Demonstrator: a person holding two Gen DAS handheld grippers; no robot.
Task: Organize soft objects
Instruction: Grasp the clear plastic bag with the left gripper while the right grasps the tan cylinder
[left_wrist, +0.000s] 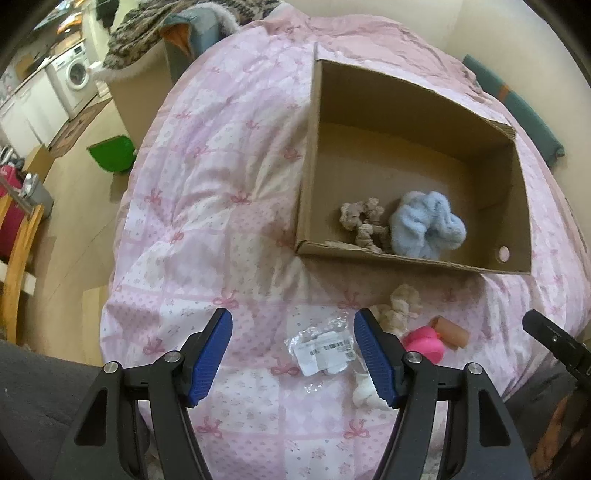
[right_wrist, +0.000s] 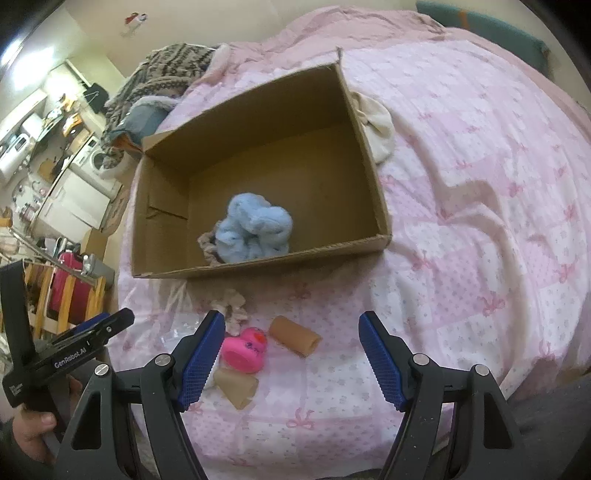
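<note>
An open cardboard box (left_wrist: 517, 206) (right_wrist: 373, 177) lies on the pink bed cover. Inside it sit a fluffy blue scrunchie (left_wrist: 428, 225) (right_wrist: 255, 229) and a beige scrunchie (left_wrist: 364, 223) (right_wrist: 207, 245). In front of the box lie another beige scrunchie (left_wrist: 400, 302) (right_wrist: 234, 304), a pink rubber duck (left_wrist: 424, 341) (right_wrist: 245, 350), two tan tubes (right_wrist: 295, 336) (right_wrist: 238, 387) and a clear plastic packet (left_wrist: 325, 349). My left gripper (left_wrist: 293, 356) hovers open over the packet. My right gripper (right_wrist: 291, 356) hangs open just right of the duck, nothing between its fingers.
A white cloth (right_wrist: 375, 122) lies against the box's right wall. A patterned blanket (right_wrist: 166, 74) is heaped at the bed's far end. A green bin (left_wrist: 110, 153) stands on the floor left of the bed, and a wooden chair (left_wrist: 18, 251) is nearer.
</note>
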